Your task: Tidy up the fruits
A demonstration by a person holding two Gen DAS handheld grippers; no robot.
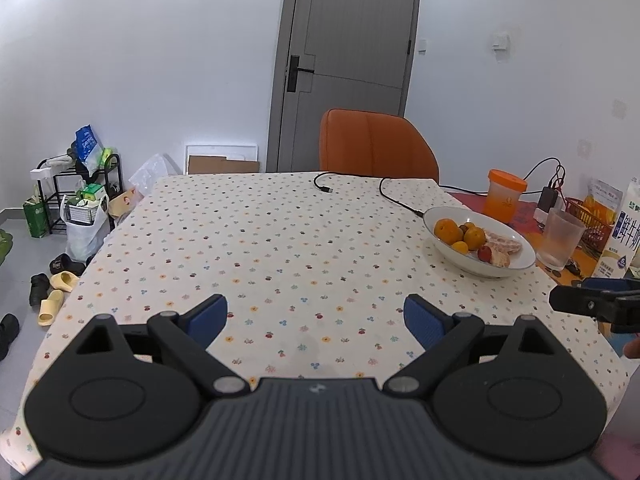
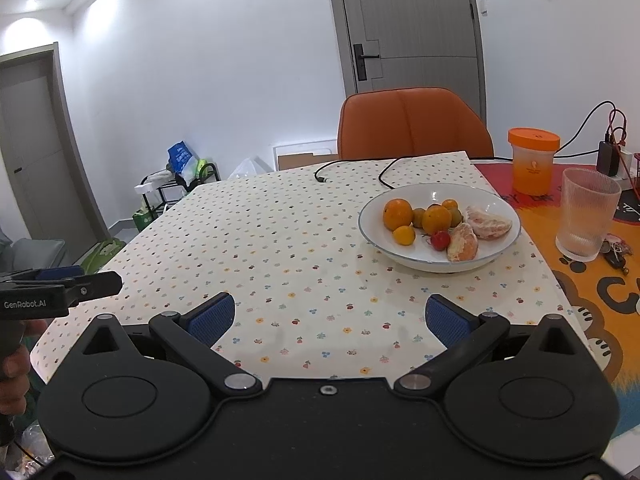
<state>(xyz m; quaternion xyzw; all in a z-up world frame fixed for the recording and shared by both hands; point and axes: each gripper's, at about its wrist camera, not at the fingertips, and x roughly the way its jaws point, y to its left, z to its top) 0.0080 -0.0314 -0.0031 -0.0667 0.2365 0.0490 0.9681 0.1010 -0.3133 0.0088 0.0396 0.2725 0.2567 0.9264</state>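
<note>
A white bowl (image 2: 376,236) stands on the dotted tablecloth at the right; it also shows in the left wrist view (image 1: 524,264). It holds oranges (image 2: 397,214), a small yellow fruit (image 2: 403,235), a red fruit (image 2: 441,239) and peeled citrus pieces (image 2: 488,222). My left gripper (image 1: 316,322) is open and empty above the near edge of the table, left of the bowl. My right gripper (image 2: 330,318) is open and empty, near the front edge, short of the bowl. Each gripper shows at the edge of the other's view.
An orange chair (image 2: 414,122) stands behind the table. An orange-lidded cup (image 2: 533,160), a ribbed glass (image 2: 584,214), keys (image 2: 616,254) and a milk carton (image 1: 628,228) stand right of the bowl. Black cables (image 2: 352,170) lie at the table's far edge. A rack and shoes (image 1: 52,284) are on the floor at left.
</note>
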